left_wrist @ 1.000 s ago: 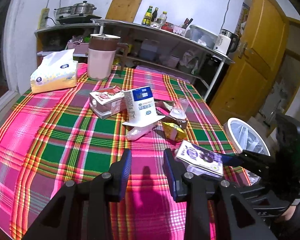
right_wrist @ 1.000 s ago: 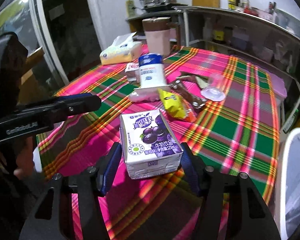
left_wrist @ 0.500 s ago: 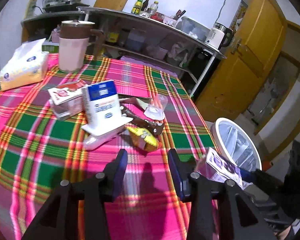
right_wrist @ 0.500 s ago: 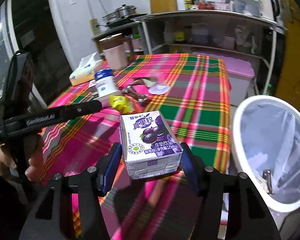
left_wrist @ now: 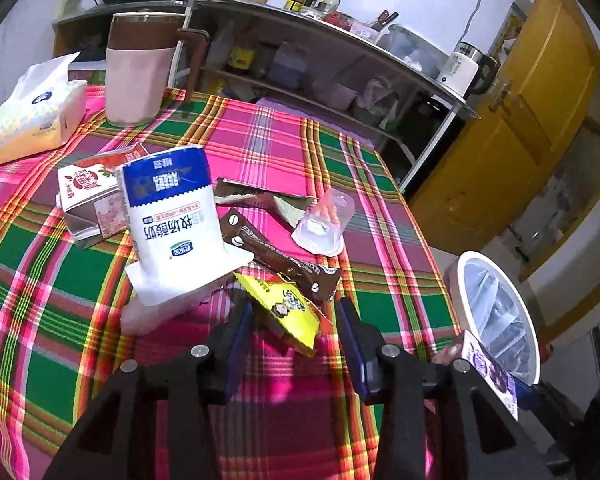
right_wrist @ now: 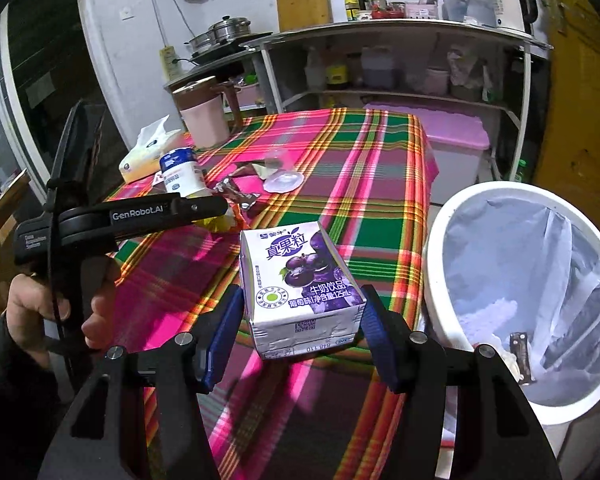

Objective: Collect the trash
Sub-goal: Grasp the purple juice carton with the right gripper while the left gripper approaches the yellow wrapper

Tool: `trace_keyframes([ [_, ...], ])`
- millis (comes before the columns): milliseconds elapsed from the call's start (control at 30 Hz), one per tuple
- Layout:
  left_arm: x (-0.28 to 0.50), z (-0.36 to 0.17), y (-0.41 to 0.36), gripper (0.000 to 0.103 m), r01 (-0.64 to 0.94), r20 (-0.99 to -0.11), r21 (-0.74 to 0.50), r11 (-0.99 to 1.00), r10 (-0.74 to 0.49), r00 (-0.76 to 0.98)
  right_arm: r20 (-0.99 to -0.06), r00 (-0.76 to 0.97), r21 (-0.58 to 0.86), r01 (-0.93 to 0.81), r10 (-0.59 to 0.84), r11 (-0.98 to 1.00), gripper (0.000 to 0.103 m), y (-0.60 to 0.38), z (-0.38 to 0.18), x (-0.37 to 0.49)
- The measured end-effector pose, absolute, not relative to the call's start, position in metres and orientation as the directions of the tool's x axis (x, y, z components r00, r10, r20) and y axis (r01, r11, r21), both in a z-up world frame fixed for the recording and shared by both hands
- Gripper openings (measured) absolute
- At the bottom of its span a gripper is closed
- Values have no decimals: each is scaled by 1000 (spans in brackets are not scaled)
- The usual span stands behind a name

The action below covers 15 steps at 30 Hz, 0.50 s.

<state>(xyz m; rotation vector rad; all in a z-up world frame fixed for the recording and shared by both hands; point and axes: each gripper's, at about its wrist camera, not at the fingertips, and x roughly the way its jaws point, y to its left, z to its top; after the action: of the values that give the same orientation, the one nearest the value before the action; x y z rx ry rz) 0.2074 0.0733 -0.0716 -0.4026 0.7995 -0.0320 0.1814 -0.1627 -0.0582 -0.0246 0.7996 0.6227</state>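
My right gripper [right_wrist: 300, 320] is shut on a purple grape milk carton [right_wrist: 298, 284], held above the table's near edge, left of the white bin [right_wrist: 440, 280]; carton [left_wrist: 490, 372] and bin [left_wrist: 460, 276] also show in the left wrist view. My left gripper [left_wrist: 296, 332] is open, its jaws on either side of a yellow snack wrapper [left_wrist: 288, 312] on the plaid cloth. Beyond it lie a brown coffee wrapper [left_wrist: 276, 256], a blue-white yogurt pouch [left_wrist: 176, 224], a red-white carton [left_wrist: 92, 192], a clear plastic cup [left_wrist: 324, 224] and a torn wrapper [left_wrist: 260, 196].
A tissue pack [left_wrist: 32, 116] and a pink jug [left_wrist: 140, 76] stand at the table's far left. A metal shelf [left_wrist: 340, 52] with bottles and a kettle runs behind. A pink-lidded box [right_wrist: 452, 140] sits beyond the table. The bin holds a liner and some trash.
My left gripper moved forward to straddle the yellow wrapper. My right gripper swung the purple carton rightwards, close beside the bin.
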Motion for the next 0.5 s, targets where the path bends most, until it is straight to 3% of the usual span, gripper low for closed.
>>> trace_keyframes([
  [100, 209, -75, 73, 29, -123, -697, -360, 925, -179, 695, -676, 532, 209, -524, 509, 826, 59, -164, -58, 183],
  [167, 208, -75, 72, 27, -116, -695, -354, 928, -178, 696, -676, 536, 207, -521, 506, 828, 59, -164, -58, 183],
  [500, 180, -55, 59, 23, -54, -660, -323, 945, -184, 728, -658, 585, 163, -504, 475, 848, 59, -165, -47, 170],
])
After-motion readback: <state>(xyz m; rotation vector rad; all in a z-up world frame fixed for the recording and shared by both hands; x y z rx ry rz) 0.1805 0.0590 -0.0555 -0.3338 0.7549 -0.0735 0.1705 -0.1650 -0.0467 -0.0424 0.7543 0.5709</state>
